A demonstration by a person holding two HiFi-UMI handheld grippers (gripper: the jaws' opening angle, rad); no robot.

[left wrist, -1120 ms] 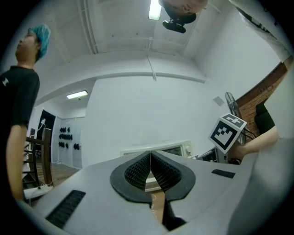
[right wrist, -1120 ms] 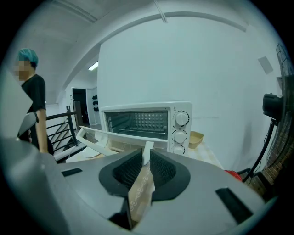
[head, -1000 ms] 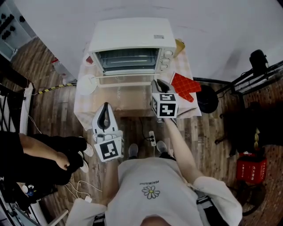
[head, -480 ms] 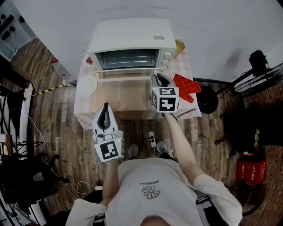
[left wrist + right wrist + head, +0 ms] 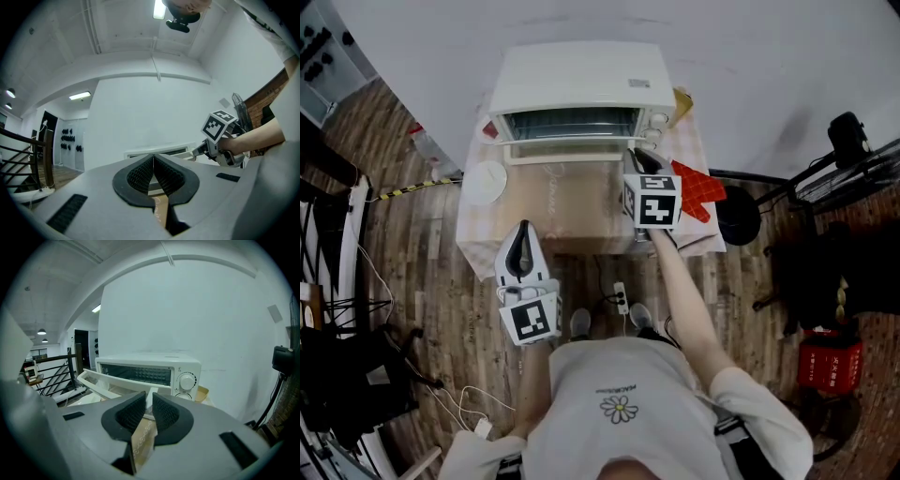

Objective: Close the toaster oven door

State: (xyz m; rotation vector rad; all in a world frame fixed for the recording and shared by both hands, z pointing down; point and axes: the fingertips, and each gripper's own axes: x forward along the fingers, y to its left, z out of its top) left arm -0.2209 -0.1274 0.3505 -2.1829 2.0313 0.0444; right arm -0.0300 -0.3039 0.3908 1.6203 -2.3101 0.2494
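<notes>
The white toaster oven (image 5: 581, 80) stands at the table's far edge, and its glass door (image 5: 567, 150) is tilted partway up. My right gripper (image 5: 639, 157) is at the door's right end. In the right gripper view the oven (image 5: 159, 366) is straight ahead, the door (image 5: 105, 380) slants out to the left, and a white bit of the door's edge sits in the narrow gap of the right gripper (image 5: 149, 401). My left gripper (image 5: 523, 236) hangs short of the table's near edge. In its own view the left gripper (image 5: 153, 164) is shut and empty.
A red oven mitt (image 5: 698, 187) lies right of the oven door. A white round plate (image 5: 486, 181) sits at the table's left side. The table (image 5: 572, 220) has a checked cloth. Cables and a power strip (image 5: 622, 292) lie on the wooden floor below.
The door has swung from lying flat to partway up. My right gripper has risen and moved toward the oven with it. A seated person at the left has left the view. The left gripper kept still.
</notes>
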